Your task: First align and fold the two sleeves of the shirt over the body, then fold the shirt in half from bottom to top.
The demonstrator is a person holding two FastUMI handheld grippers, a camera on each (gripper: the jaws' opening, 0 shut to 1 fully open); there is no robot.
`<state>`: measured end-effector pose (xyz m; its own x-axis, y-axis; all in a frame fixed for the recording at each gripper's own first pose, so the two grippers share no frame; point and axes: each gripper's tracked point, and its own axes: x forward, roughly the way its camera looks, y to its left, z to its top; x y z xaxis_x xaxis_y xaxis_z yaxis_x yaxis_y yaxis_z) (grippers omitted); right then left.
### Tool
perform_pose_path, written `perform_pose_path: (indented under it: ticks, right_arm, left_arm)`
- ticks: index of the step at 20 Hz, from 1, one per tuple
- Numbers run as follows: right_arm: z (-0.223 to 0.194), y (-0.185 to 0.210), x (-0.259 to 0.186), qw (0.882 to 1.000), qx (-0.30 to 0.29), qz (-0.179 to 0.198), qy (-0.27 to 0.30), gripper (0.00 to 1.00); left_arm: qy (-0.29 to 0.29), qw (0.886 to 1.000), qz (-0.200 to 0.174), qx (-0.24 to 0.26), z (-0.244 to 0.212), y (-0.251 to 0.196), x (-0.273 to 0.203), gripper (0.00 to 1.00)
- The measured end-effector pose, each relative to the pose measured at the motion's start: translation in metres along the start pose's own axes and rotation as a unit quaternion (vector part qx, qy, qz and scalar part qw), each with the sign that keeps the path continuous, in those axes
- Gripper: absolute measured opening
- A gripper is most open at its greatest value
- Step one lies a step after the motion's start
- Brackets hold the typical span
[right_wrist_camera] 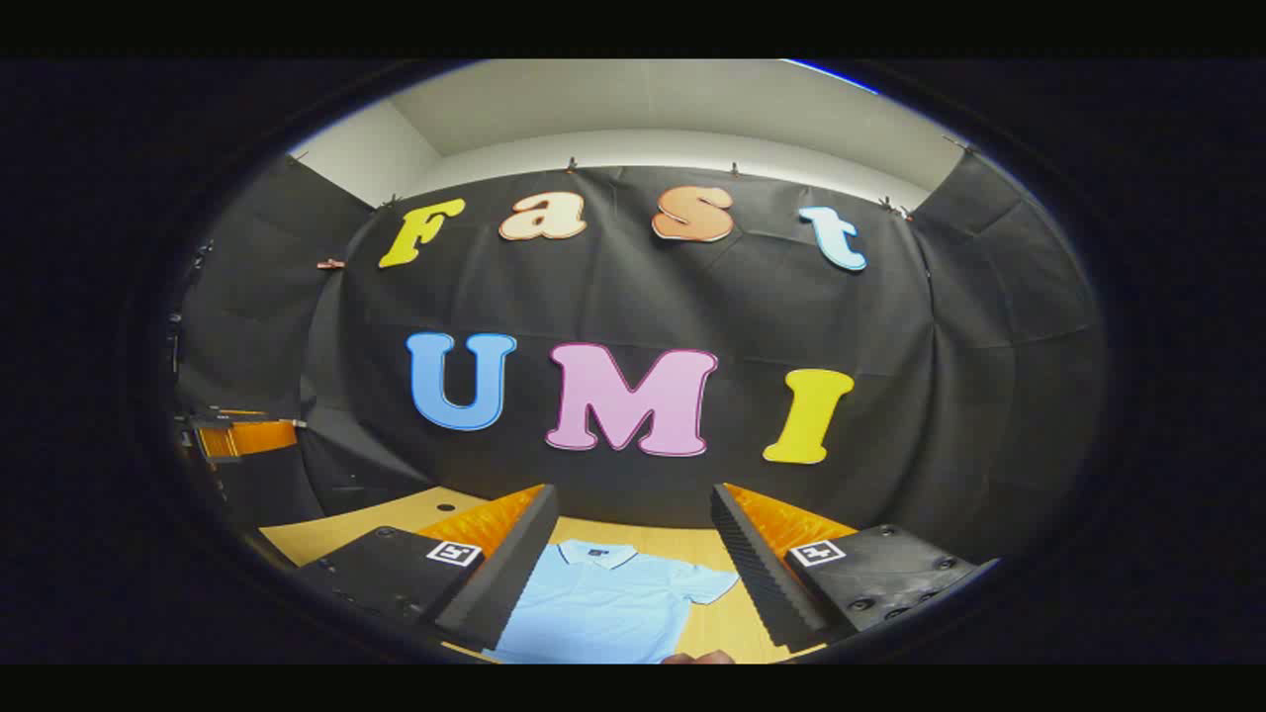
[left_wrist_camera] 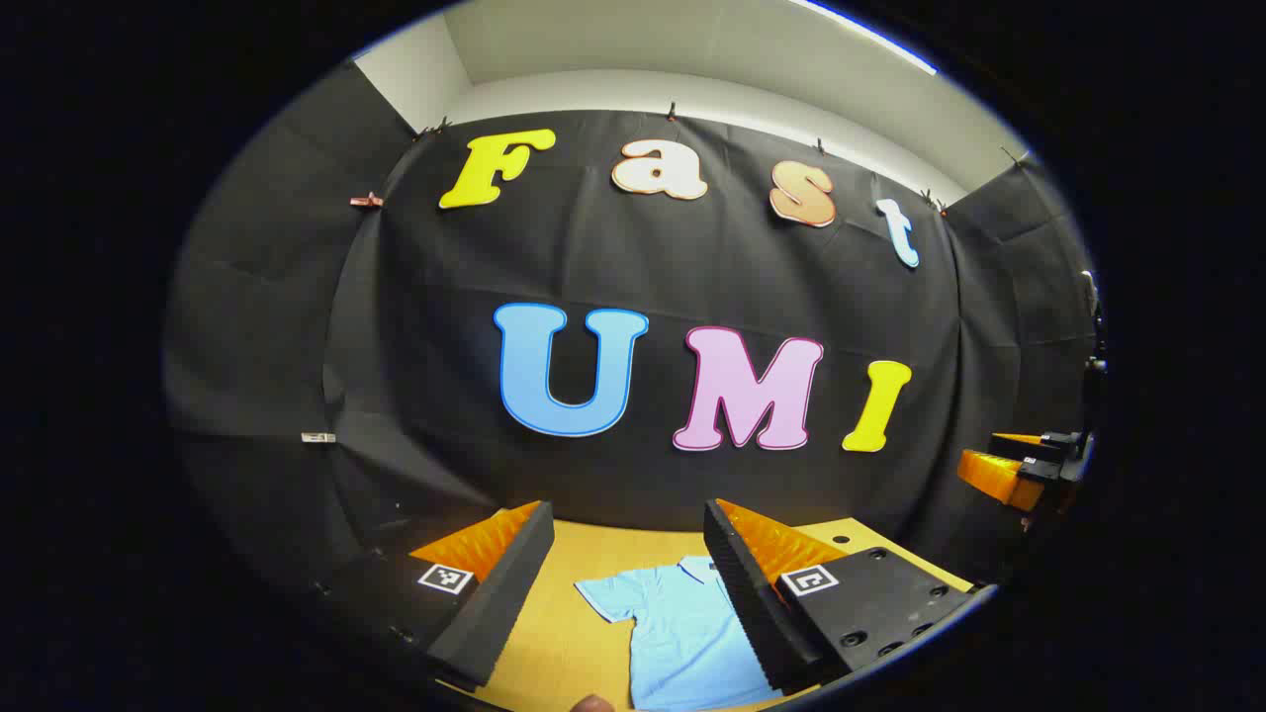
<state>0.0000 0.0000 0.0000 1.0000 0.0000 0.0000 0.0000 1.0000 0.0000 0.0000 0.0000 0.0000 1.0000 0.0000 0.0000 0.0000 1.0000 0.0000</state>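
Observation:
A light blue polo shirt [left_wrist_camera: 682,638] lies flat on the wooden table [left_wrist_camera: 593,549], collar toward the wall, with one short sleeve [left_wrist_camera: 605,598] spread out to the side. My left gripper [left_wrist_camera: 628,514] hovers above it, open, nothing between its fingers. In the right gripper view the shirt [right_wrist_camera: 603,603] lies below my right gripper [right_wrist_camera: 633,491], which is open and holds nothing. The collar [right_wrist_camera: 593,552] and the other spread sleeve [right_wrist_camera: 714,583] show between its fingers. Each gripper hangs above the cloth, not touching it.
The right gripper [left_wrist_camera: 1019,470] is held up at the far right of the left gripper view; the left gripper [right_wrist_camera: 237,437] sits at the far left of the right gripper view. The table [right_wrist_camera: 326,536] has small holes [left_wrist_camera: 841,541]. The black cloth wall stands just behind it.

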Motion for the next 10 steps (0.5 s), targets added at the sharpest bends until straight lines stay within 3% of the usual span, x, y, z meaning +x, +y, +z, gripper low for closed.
perform_pose_path:
  ticks: [10]
  right_arm:
    - [0.026, -0.038, 0.001, 0.999, -0.025, -0.033, -0.008, 0.96]
  left_arm:
    - [0.006, 1.000, -0.011, -0.022, -0.001, -0.008, 0.005, 0.97]
